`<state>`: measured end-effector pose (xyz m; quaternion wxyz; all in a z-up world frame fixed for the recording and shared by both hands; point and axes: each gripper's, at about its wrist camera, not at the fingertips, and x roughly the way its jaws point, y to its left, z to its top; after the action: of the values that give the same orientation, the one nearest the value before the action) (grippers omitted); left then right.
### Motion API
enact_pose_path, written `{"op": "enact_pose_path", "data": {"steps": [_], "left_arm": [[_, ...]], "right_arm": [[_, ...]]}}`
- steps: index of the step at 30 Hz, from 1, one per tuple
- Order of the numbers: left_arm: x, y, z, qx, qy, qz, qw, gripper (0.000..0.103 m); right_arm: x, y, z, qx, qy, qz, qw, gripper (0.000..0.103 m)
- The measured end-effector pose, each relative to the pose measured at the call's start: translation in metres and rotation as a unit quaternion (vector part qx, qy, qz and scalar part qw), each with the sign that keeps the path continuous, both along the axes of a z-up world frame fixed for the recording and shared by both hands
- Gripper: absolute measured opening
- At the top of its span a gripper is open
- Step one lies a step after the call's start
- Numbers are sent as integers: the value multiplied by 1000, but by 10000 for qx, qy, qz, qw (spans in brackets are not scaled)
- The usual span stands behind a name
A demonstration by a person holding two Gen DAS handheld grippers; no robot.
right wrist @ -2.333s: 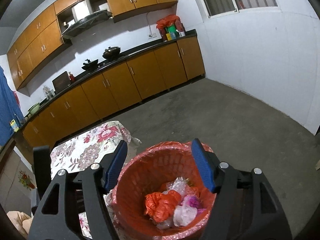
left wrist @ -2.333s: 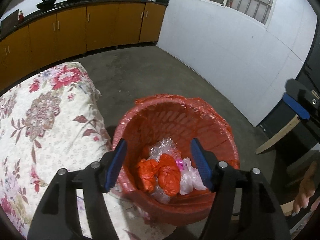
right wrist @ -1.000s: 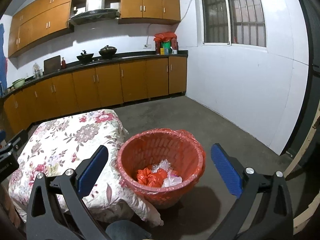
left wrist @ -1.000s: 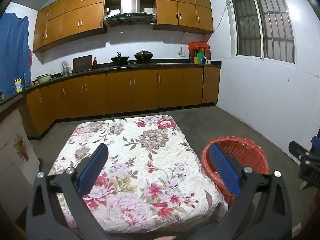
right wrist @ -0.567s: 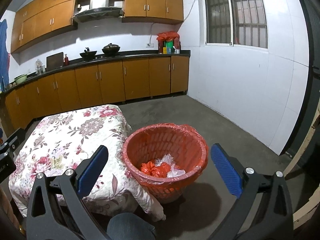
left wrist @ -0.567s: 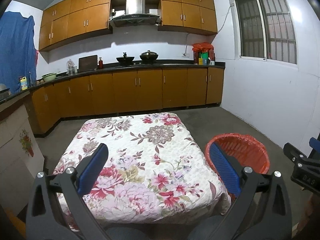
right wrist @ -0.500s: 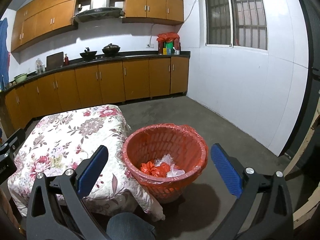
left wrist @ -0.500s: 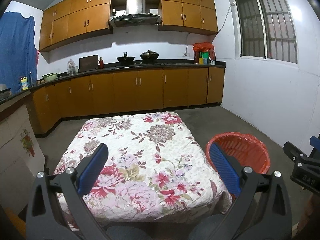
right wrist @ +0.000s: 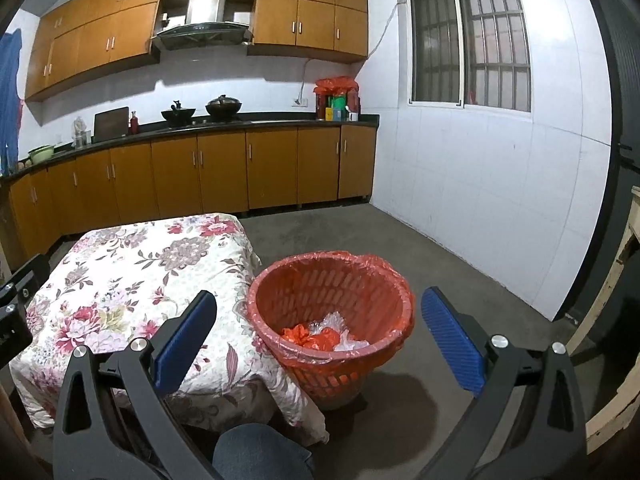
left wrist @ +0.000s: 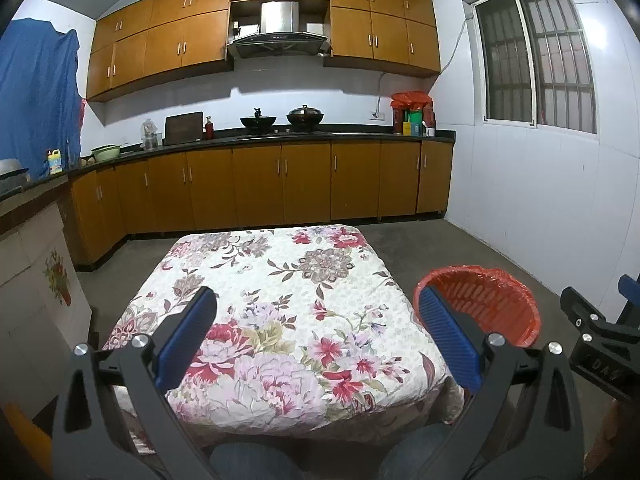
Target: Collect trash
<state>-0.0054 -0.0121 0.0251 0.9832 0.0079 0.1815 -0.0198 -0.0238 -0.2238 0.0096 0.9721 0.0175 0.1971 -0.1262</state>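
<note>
A red plastic basket (right wrist: 332, 304) lined with a red bag stands on the floor at the right of the table; it also shows in the left wrist view (left wrist: 480, 300). Inside lie crumpled orange and clear plastic bags (right wrist: 324, 336). My left gripper (left wrist: 316, 340) is wide open and empty, held back over the near edge of the floral tablecloth (left wrist: 280, 280). My right gripper (right wrist: 320, 336) is wide open and empty, held back from the basket. The right gripper's body (left wrist: 600, 344) shows at the right edge of the left wrist view.
The low table with the floral cloth (right wrist: 120, 272) fills the left. Brown kitchen cabinets (left wrist: 280, 184) and a dark counter run along the far wall. A white tiled wall (right wrist: 480, 200) stands at right. A wooden frame (right wrist: 616, 320) is at far right. My knees (right wrist: 260, 452) show below.
Both grippers have pulled up and back from over the basket to a level view of the room, and have opened wider. In the last half second almost nothing has moved.
</note>
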Motion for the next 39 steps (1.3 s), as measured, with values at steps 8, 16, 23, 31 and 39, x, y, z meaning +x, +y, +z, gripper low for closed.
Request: {"op": "enact_pose_path", "data": {"steps": [8,16,23,31,39], "left_arm": [[-5,2,-9,-36,68,8,10000,99],[-8,3,-16,-24,37,38,10000,99],[-10,3,-18,-12,30,36,10000,99],[-10,3,-19,-28,22,84,10000,99],[-10,6,-18,-61,-1,120,9999,99]], "right_arm": [[-3,1,-9,51,54,-25,10000,101],[-4,1,-11,69,39,-41,10000,101],[-5,2,-11,78,25,-45,10000,101],[-4,2,-11,84,31,-43,10000,101],[-4,2,-11,81,26,-45,10000,101]]}}
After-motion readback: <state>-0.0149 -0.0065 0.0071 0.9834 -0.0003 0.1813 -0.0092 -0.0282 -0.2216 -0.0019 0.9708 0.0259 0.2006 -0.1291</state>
